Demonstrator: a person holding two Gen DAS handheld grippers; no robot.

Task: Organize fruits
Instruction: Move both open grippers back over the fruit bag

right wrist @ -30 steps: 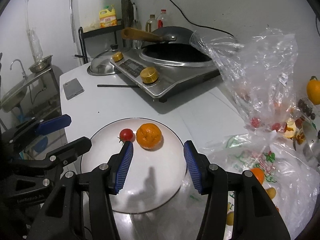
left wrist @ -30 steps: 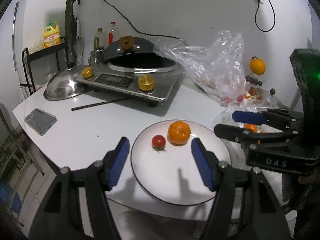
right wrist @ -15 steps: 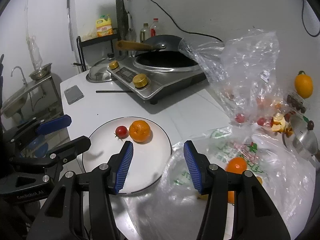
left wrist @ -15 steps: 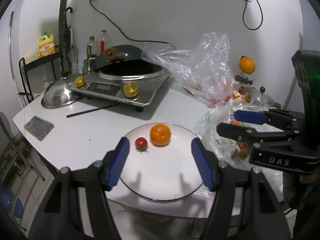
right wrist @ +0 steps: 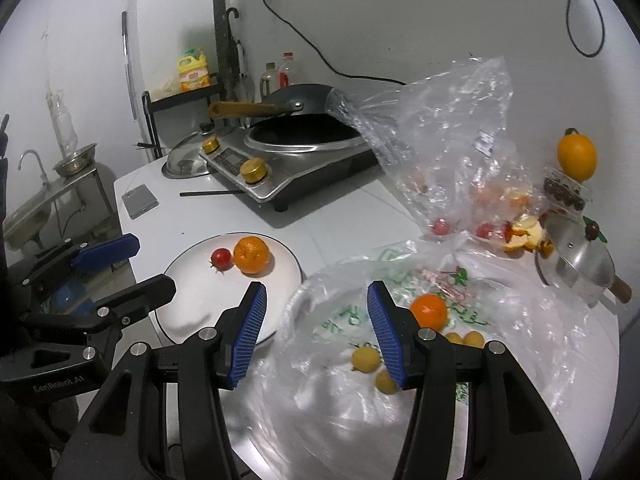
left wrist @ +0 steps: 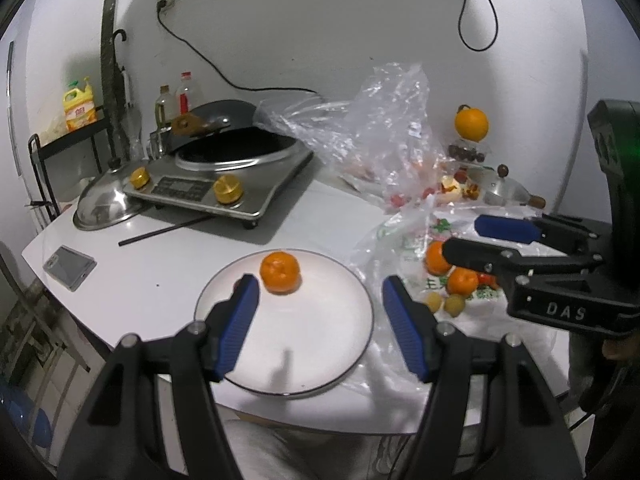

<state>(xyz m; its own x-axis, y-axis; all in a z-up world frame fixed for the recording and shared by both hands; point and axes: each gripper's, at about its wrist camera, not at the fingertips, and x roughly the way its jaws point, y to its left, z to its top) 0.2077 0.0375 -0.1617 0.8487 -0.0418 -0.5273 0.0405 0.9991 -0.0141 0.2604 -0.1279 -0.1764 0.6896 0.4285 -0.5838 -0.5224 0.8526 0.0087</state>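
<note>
A white plate (left wrist: 312, 352) with a dark rim sits at the table's front edge, and a mandarin (left wrist: 280, 272) lies on its far side. A cherry tomato (right wrist: 221, 258) lies beside that mandarin (right wrist: 251, 255); in the left wrist view my own finger hides it. My left gripper (left wrist: 318, 284) hovers open over the plate, holding nothing. To its right my right gripper (right wrist: 316, 288) hangs open and empty over the edge of a printed plastic bag (right wrist: 400, 280). In the bag lie an orange (right wrist: 428, 312) and small yellow fruits (right wrist: 365, 359).
An induction cooker with a wok (left wrist: 224, 184) stands at the back, with a pot lid (left wrist: 104, 208), a chopstick (left wrist: 168, 232) and a phone (left wrist: 70, 268) to its left. A crumpled clear bag (left wrist: 372, 136), fruit peels and a small steel pot (right wrist: 576, 268) crowd the right.
Both grippers have drawn back and risen from the plate, drifting right; the fruit bag has come into the right wrist view. The tomato slipped behind my left finger. Jaws unchanged.
</note>
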